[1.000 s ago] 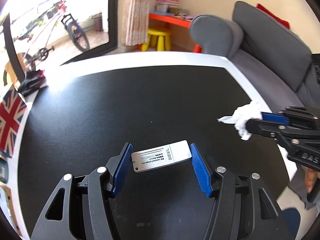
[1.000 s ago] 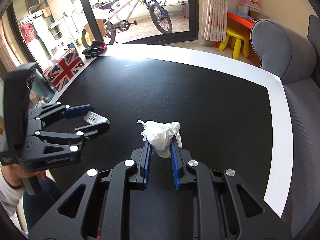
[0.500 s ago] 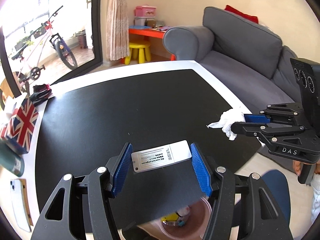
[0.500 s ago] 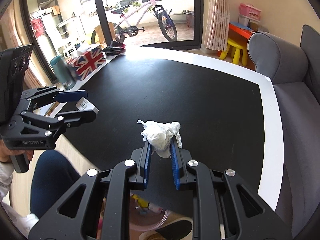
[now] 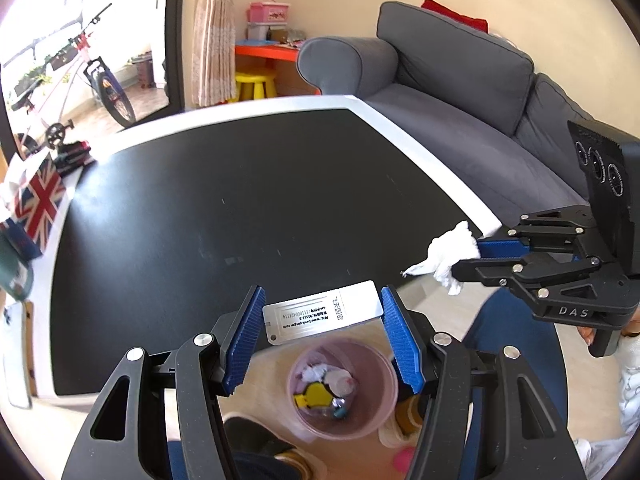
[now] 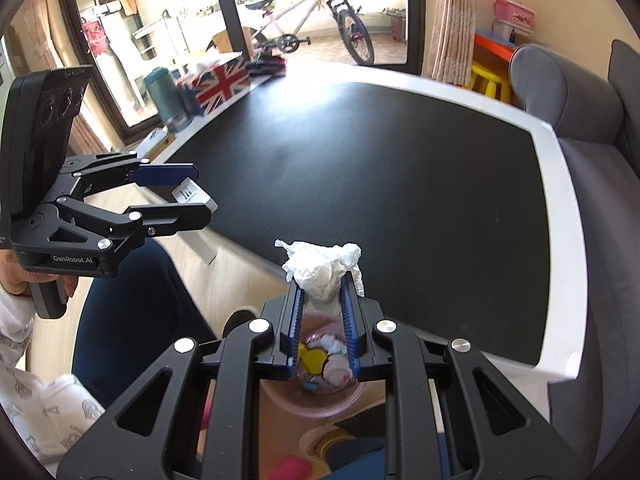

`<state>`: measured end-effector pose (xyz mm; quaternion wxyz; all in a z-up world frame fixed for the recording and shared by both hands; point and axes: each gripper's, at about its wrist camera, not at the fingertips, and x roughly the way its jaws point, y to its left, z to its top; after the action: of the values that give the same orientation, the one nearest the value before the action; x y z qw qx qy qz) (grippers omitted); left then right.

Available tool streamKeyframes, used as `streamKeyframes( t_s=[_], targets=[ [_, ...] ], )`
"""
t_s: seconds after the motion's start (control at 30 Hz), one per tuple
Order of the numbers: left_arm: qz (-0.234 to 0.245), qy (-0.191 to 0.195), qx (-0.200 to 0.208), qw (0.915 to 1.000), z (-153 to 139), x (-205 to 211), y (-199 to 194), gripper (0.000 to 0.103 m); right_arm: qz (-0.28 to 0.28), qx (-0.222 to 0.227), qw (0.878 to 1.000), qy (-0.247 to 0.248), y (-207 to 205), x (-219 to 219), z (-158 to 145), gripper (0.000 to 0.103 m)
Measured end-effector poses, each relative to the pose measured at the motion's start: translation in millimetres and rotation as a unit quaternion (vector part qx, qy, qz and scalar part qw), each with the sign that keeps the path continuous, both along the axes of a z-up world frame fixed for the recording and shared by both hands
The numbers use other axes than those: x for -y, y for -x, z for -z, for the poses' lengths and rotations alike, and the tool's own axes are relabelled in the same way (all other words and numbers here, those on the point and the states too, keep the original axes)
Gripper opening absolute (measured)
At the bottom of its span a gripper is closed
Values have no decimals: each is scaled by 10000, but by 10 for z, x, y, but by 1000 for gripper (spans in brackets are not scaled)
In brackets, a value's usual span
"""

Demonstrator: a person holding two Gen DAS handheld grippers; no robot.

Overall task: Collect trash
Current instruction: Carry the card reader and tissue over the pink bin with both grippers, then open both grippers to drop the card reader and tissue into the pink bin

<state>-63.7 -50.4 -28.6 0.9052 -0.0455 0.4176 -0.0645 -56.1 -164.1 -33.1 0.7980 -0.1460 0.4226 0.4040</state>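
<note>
Over the pink waste bin [image 5: 342, 390] on the floor, both pieces are gathered but not yet dropped. Left gripper [image 5: 322, 338] clamps a silver tag-like card [image 5: 322, 313]; right gripper [image 6: 322, 322] pinches a crumpled tissue [image 6: 322, 266]. Black tabletop [image 5: 240, 208] looks bare of litter, so releasing seems the only step left.

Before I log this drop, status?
Left gripper shut on silver card. Right gripper shut on crumpled tissue. Pink bin below both. Nothing in the way.
</note>
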Motion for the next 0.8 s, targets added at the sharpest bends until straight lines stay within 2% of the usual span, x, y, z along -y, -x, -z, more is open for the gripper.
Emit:
streamKeyframes(
  t_s=[0.27,0.37,0.4,0.43,0.47,0.6,0.7,0.8],
  targets=[
    [13,115,-95,9999,137,20,185,58,-205,-537,9982,159,215,10,411,18],
    [30,148,-94,9998,132,9,210,58,-231,-651,9975,175,228,-17,490,23],
    [52,133,-90,9999,127,14,222,58,-232,-668,9973,199,227,-28,507,39],
    [71,129,-87,9999,122,15,225,58,-212,-659,9974,196,225,-30,510,62],
    [84,122,-88,9999,122,25,230,58,-187,-657,9975,161,220,-23,506,70],
    [129,126,-129,9998,140,33,221,58,-41,-586,9982,100,184,14,445,88],
    [223,127,-207,9995,178,62,202,58,77,-536,9985,-20,153,62,356,94],
    [290,139,-264,9991,207,99,195,58,170,-457,9988,-93,133,107,277,96]
  ],
)
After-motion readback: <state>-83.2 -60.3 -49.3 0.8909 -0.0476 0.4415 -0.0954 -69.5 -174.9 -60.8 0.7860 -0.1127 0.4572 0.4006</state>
